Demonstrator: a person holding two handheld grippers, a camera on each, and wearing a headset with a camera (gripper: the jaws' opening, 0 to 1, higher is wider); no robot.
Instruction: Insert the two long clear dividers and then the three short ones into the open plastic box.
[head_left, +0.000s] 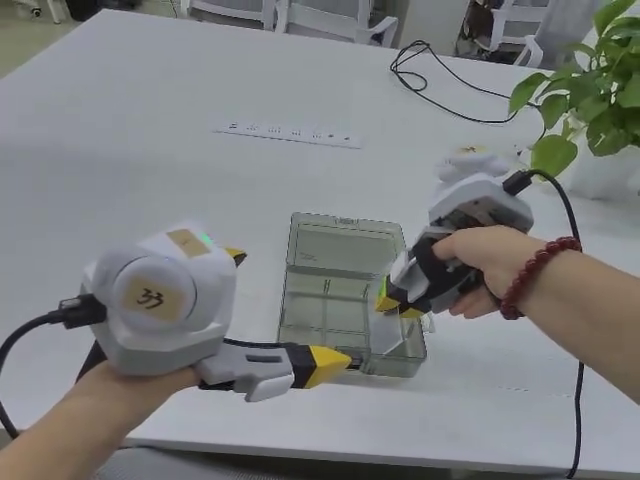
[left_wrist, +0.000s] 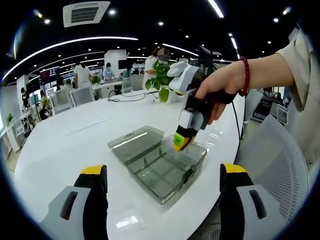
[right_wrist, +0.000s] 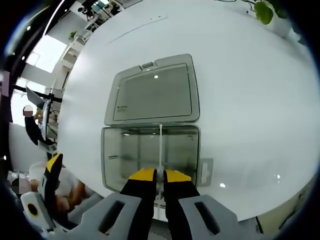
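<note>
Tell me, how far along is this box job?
Done: the box lies open, and some clear partitions seem seated inside, though I cannot count them. In hand: the right claw is shut on a clear divider, held over the box. The left claw hangs open. Left: seating this one and any remaining.

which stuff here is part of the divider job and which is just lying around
For the job:
- open clear plastic box
- thin clear plastic divider, pinched in the right gripper over the box
- left gripper, open, beside the box

Just lying about:
- long white power strip
- black cable
- green leafy potted plant
</note>
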